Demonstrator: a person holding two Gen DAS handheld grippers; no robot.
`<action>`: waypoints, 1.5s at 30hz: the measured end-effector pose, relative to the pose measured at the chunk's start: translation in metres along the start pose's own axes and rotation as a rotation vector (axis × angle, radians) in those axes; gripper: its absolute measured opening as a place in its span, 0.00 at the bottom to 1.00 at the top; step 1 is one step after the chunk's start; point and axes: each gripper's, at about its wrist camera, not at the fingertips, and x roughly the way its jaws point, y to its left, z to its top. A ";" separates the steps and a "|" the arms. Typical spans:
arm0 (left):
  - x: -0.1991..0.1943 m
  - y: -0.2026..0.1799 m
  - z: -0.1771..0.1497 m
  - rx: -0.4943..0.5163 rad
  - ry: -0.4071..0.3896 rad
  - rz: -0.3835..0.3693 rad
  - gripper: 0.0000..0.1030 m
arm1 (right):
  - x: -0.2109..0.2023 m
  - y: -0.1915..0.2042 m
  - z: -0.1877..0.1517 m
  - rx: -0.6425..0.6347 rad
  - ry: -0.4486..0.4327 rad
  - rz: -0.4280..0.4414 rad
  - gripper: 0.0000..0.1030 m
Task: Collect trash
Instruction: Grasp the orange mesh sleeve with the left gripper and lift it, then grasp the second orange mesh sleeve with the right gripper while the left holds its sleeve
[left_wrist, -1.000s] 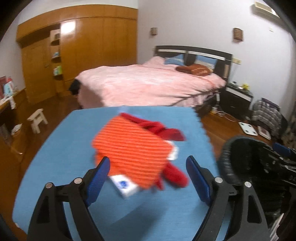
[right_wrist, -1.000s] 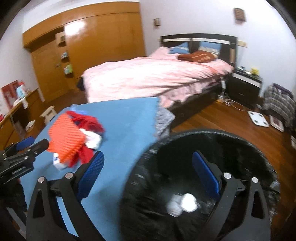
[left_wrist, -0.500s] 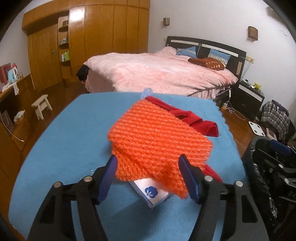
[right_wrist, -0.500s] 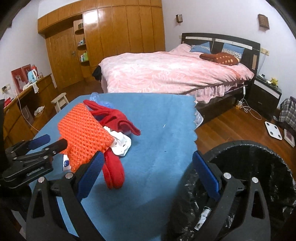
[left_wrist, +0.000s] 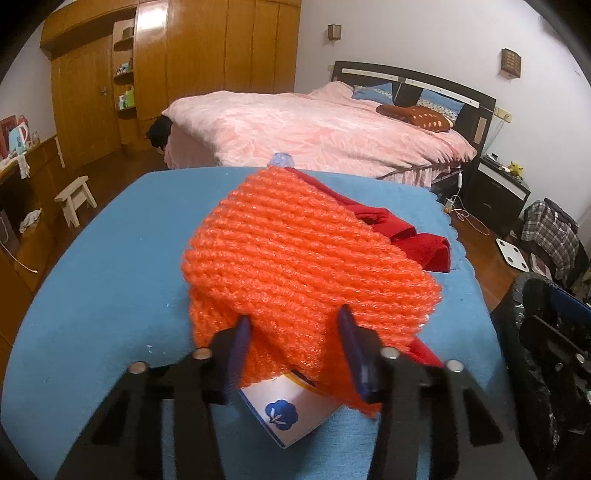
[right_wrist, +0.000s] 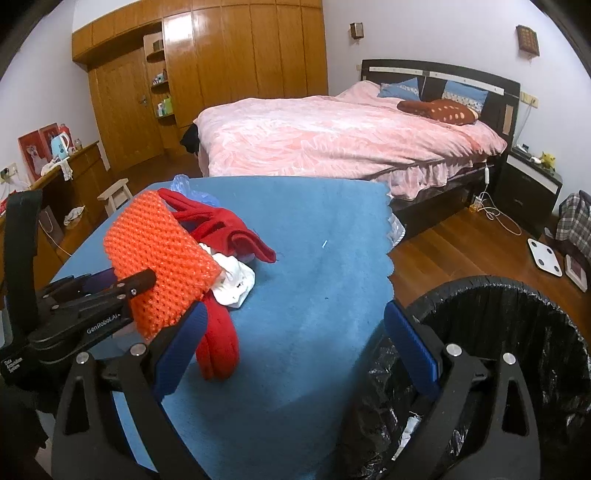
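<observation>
An orange foam net sleeve lies on top of a pile on the blue table, and shows in the right wrist view too. My left gripper has closed its jaws on the sleeve's near edge. Under the sleeve are a white packet with a blue flower logo, a red cloth and crumpled white paper. My right gripper is open and empty, between the table and a black-lined trash bin.
A clear plastic bag lies at the table's far edge. Beyond stand a pink bed, a wooden wardrobe, a small stool and a nightstand. A white scale lies on the wooden floor.
My left gripper moved forward to the orange sleeve and its jaws closed on the near edge. My right gripper swung from over the bin to the table's edge.
</observation>
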 end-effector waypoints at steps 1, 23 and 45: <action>-0.001 -0.002 0.000 0.002 -0.003 0.001 0.35 | 0.000 0.000 0.000 0.000 0.000 0.000 0.91; -0.058 0.023 0.000 -0.063 -0.076 -0.054 0.12 | -0.006 0.017 0.008 -0.007 -0.034 0.039 0.91; -0.084 0.121 -0.014 -0.185 -0.089 0.050 0.12 | 0.022 0.111 0.021 -0.107 -0.004 0.174 0.90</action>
